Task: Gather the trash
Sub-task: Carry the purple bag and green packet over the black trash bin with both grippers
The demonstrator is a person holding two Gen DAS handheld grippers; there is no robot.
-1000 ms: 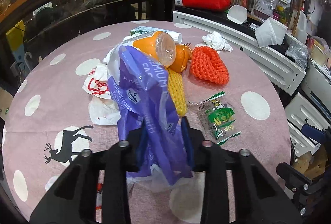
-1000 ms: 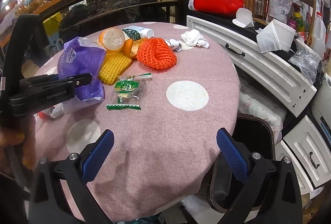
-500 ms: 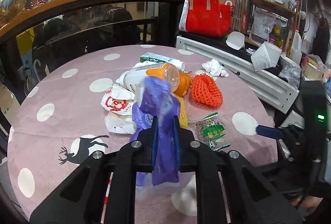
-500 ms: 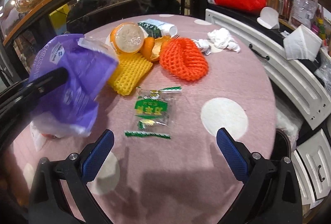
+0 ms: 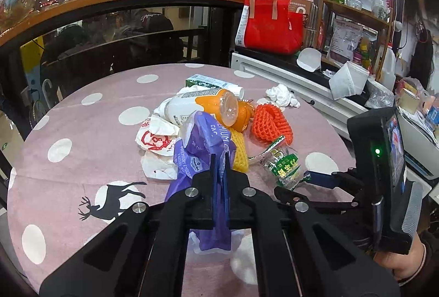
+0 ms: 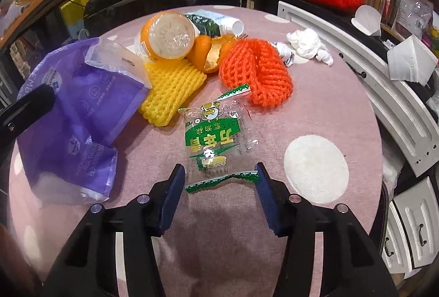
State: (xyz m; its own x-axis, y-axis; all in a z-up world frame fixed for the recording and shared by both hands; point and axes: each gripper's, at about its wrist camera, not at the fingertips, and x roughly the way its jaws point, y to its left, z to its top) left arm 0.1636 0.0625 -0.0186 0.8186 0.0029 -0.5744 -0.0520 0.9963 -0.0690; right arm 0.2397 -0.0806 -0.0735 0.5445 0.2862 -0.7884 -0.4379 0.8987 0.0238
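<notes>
Left gripper (image 5: 218, 159) low in the centre of the left wrist view, clamped tight on a fold of the purple plastic bag (image 5: 204, 148), bag bunched above the jaws and trailing below them toward the bottom of the frame. In the right wrist view the same bag (image 6: 79, 115) spread over the left side of the frame, lower edge down on the pink dotted table (image 6: 323, 110), a black finger of the left gripper across it at the left edge. Right gripper (image 6: 218, 179) at lower centre of its own view, jaws closing, blue pads to either side of the near, green-striped end of the clear green-printed wrapper (image 6: 216, 140); wrapper between the pads, lying flat on the table, right pad at or just beside its corner, left pad just beside its edge, contact not clear. Beyond the wrapper, toward the top of the frame: yellow foam net (image 6: 171, 89) at left touching the purple bag, orange foam net (image 6: 256, 74) at right near the wrapper's far corner, orange peel (image 6: 208, 55) between them, orange-topped bottle (image 6: 167, 36) behind, crumpled white tissue (image 6: 307, 45) at upper right. Right gripper also seen at the right edge of the left wrist view, held by a hand (image 5: 403, 264).
</notes>
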